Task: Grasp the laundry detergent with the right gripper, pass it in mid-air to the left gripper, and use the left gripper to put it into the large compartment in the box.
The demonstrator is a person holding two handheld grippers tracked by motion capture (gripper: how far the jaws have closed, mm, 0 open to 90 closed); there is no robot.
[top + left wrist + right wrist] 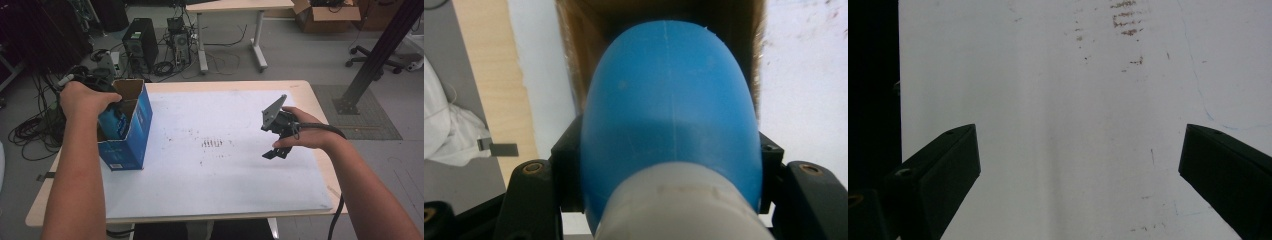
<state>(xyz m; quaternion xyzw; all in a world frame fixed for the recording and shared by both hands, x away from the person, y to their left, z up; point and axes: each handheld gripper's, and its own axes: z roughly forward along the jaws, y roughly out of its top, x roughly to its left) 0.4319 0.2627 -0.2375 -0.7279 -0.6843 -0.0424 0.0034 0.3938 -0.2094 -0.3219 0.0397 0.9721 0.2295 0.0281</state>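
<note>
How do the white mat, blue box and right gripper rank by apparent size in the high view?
1. white mat
2. blue box
3. right gripper, clearly smallest.

Even, soft indoor light is falling from above; the white sheet is reading bright but not blown out in the high view. Far left background is sinking into near black. Faint soft shadows are lying under the blue box and right gripper. In the left gripper view, the blue bottle is sitting too close, blurring slightly, a shadow band crossing its lower half. In the right gripper view, the black jaws are looking soft-edged, the sheet greying toward the left.
</note>
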